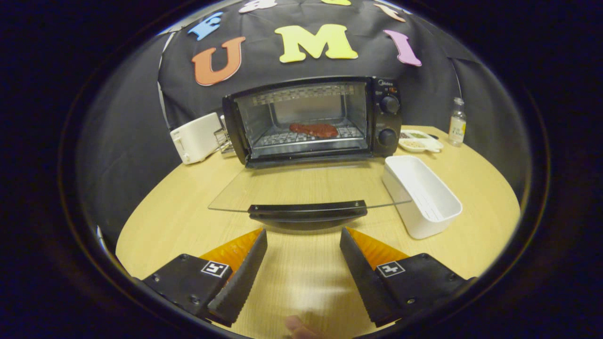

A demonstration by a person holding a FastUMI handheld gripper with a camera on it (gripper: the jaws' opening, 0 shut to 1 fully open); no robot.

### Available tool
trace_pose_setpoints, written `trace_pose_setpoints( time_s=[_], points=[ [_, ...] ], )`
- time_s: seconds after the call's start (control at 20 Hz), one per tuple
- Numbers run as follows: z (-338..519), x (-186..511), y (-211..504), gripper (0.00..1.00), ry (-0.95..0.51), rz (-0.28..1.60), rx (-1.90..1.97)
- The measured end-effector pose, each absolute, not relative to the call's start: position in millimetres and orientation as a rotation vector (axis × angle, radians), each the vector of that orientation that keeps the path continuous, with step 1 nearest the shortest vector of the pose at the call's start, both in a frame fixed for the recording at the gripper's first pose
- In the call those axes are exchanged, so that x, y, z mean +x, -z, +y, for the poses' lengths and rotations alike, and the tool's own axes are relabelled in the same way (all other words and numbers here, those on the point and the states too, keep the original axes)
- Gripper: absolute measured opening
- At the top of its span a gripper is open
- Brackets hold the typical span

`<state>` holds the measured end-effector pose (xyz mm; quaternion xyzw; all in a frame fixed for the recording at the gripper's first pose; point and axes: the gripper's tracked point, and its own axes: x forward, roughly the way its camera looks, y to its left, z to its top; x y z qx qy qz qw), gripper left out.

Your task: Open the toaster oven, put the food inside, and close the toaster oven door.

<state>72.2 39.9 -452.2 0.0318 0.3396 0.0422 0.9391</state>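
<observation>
A white toaster (196,137) is seen standing on the wooden table (476,179), with a small wire rack (223,139) just beside it. A white rectangular container (420,195) is set upright and empty toward the other side of the table. Beyond it, a white divided dish (419,141) is placed, holding what may be seasonings. A small clear bottle (457,123) is stood near that dish.

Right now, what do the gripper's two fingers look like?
The gripper has two wedge-shaped fingers that taper toward their tips, with ridged, saw-toothed inner faces. Each finger sits on a blocky mount held by small screws, and each mount carries a square black-and-white marker tag. The fingers stand apart, open, just short of the toaster oven door's handle. No cables are visible.
</observation>
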Motion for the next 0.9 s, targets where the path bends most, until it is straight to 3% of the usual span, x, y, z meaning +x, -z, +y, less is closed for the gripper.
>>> trace_pose_setpoints(
  time_s=[0.9],
  points=[
    [37.9, 89.9, 445.1, 0.98, -0.059, 0.699, 0.099]
  ],
)
